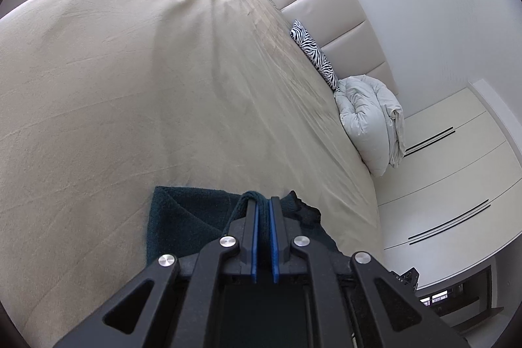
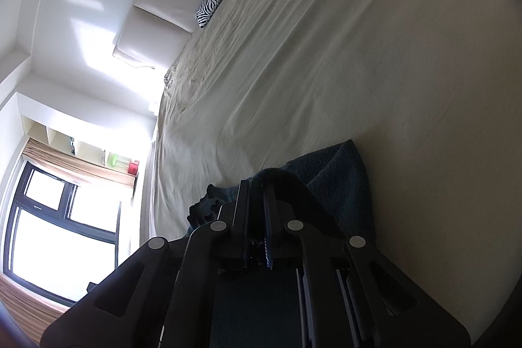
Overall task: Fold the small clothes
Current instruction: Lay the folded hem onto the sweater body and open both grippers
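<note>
**Ana:** On the beige bed sheet point(image 1: 137, 80), near its edge, lies the dark teal knitted garment point(image 1: 182, 217). Do both claws have it?

**Ben:** Yes. The left gripper point(image 1: 263, 201) has its blue pads point(image 1: 254, 237) pressed nearly together, with a fold of the garment's edge pinched between them. The cloth loops over the tips of the fingers.

**Ana:** And the other one?

**Ben:** The right gripper point(image 2: 256, 185) is likewise squeezed onto the same garment point(image 2: 336, 172); a dark bunch of knit rises between and over its fingers. Its view is dim, so the pads are hard to make out.

**Ana:** How does the garment sit?

**Ben:** Partly flat on the sheet, with a folded-over corner beside the left claw and a ribbed cuff or hem poking out on the side towards the bed's edge.

**Ana:** What else is on the bed?

**Ben:** Up by the padded headboard point(image 1: 329, 22), a zebra-striped pillow point(image 1: 314, 54) and, touching it, a bundled white duvet point(image 1: 372, 119). Both are well apart from the garment.
</note>
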